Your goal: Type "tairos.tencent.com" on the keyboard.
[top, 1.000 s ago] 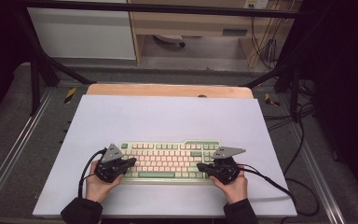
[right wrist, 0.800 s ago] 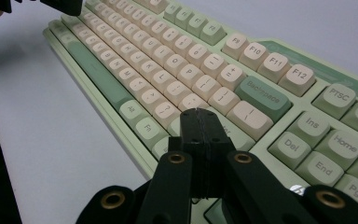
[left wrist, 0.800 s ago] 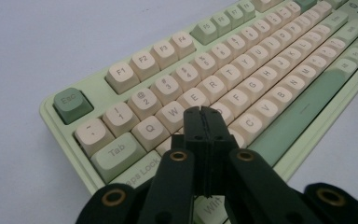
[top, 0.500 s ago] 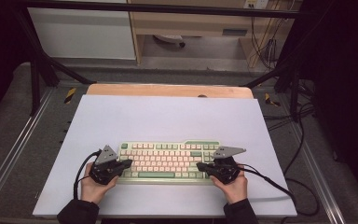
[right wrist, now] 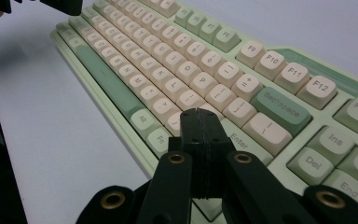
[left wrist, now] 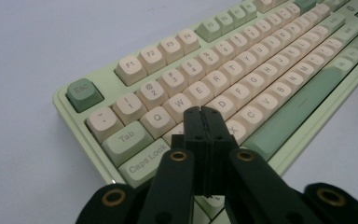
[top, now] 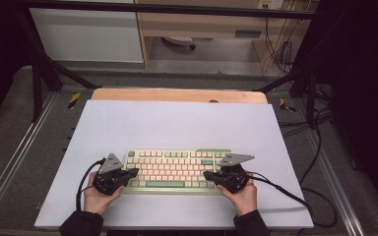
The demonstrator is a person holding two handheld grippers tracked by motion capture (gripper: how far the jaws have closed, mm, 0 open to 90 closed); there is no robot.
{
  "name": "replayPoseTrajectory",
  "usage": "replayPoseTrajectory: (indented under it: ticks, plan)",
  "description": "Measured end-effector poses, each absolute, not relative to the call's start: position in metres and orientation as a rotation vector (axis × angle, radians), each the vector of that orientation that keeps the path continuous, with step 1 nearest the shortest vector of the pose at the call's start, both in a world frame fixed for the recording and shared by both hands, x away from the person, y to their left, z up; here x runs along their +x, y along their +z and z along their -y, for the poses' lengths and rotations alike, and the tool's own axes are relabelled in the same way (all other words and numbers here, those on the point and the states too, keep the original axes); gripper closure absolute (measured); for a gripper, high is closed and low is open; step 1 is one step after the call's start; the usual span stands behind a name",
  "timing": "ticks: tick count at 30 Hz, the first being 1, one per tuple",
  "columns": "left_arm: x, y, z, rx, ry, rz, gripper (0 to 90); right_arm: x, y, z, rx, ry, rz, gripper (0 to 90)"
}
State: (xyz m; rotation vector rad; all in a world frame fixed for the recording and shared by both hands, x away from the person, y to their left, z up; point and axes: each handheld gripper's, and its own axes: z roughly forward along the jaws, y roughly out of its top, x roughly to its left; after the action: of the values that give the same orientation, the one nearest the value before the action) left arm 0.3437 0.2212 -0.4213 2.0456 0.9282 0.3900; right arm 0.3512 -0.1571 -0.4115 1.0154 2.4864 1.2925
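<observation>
Clenched on nothing, the left gripper (top: 134, 173) sits over the left end of the keyboard (top: 177, 167), whose long axis runs left-right across the white table (top: 177, 123), spacebar edge toward the person; the right gripper (top: 207, 175), likewise clenched, sits over its right end.

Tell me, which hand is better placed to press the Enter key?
The right. Its gripper hangs with shut jaws just beside Enter at the keyboard end, while the left gripper sits over the A and S keys.
</observation>
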Motion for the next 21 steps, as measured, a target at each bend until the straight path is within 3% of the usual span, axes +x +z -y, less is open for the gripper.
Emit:
replayPoseTrajectory:
  ticks: [21]
  plan:
    - [0.344, -0.422, -0.221, 2.046, 0.387, -0.929, 90.0, 0.363, -0.415, 0.115, 0.96, 1.248, -2.55, 90.0]
